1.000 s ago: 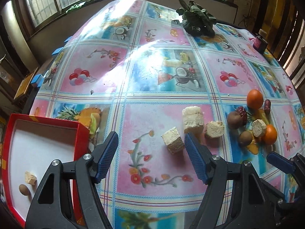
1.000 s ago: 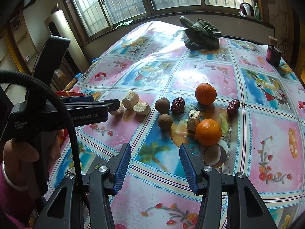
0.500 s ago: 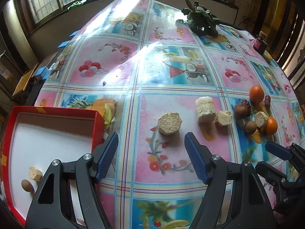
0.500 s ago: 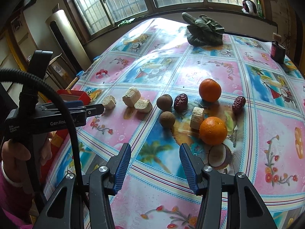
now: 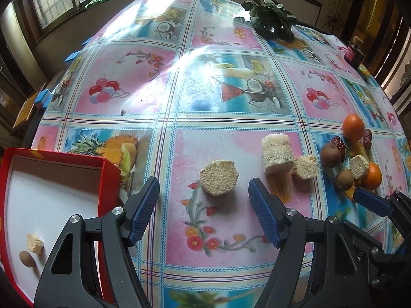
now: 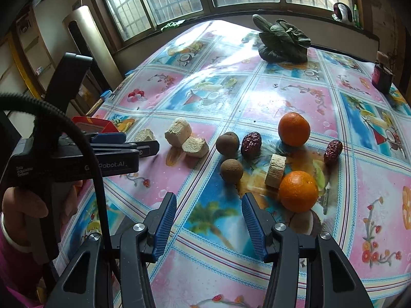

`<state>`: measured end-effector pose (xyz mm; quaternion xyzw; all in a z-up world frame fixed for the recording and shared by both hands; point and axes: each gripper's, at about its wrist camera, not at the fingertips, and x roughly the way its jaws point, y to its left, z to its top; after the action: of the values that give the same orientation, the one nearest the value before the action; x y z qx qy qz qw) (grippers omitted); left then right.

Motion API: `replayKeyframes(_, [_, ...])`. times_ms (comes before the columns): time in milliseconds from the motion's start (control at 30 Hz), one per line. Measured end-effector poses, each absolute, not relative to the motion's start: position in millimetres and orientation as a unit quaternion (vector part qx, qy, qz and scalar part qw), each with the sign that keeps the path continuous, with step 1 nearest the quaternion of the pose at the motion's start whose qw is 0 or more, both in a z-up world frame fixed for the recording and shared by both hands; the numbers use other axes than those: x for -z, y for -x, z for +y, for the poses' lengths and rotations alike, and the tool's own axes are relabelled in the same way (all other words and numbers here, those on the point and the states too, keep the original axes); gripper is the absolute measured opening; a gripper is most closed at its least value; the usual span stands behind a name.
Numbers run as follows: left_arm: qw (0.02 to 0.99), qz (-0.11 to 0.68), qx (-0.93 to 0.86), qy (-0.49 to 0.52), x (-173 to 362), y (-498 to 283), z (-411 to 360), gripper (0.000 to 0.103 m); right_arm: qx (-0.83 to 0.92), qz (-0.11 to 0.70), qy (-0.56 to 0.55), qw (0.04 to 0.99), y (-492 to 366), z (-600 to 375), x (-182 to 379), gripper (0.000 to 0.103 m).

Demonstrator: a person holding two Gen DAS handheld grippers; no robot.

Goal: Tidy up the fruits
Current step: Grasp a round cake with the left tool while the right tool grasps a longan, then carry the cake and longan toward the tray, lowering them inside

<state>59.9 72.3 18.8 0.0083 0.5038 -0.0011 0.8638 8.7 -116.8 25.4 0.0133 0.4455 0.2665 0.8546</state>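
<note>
Red box (image 5: 110, 169) at near left holding a pale chunk (image 5: 34, 242) and a brown fruit (image 5: 26, 258), left gripper (image 5: 203, 211) jaws apart and empty, hexagonal pale piece (image 5: 218, 177) on the tablecloth (image 5: 179, 97) just beyond its fingers, right gripper (image 6: 209, 222) open, empty, short of the oranges (image 6: 298, 191).

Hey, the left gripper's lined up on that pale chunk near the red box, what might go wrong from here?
The left gripper stands open just short of the nearest pale chunk; closing now would likely miss it. The chunk looks crumbly, so a hard squeeze may break it. The red box sits close beside the left finger, which could clip its wall.
</note>
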Motion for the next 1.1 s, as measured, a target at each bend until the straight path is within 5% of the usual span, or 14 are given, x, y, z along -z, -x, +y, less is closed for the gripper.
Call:
replayKeyframes(233, [0.863,0.505,0.001,-0.002,-16,-64,72,0.073,-0.252,0.441,0.004,0.861,-30,-108,-24,0.051])
replayKeyframes(300, [0.866,0.501,0.006,-0.005,-15,-64,70,0.072,-0.249,0.438,0.013,0.864,-34,-104,-23,0.042])
replayKeyframes(467, [0.871,0.490,0.021,-0.006,-19,-61,67,0.028,-0.239,0.434,0.035,0.868,-34,-100,-22,0.021])
replayKeyframes(1100, [0.884,0.466,0.035,0.013,-47,-5,79,0.028,-0.236,0.420,0.003,0.876,5,-111,-41,0.021])
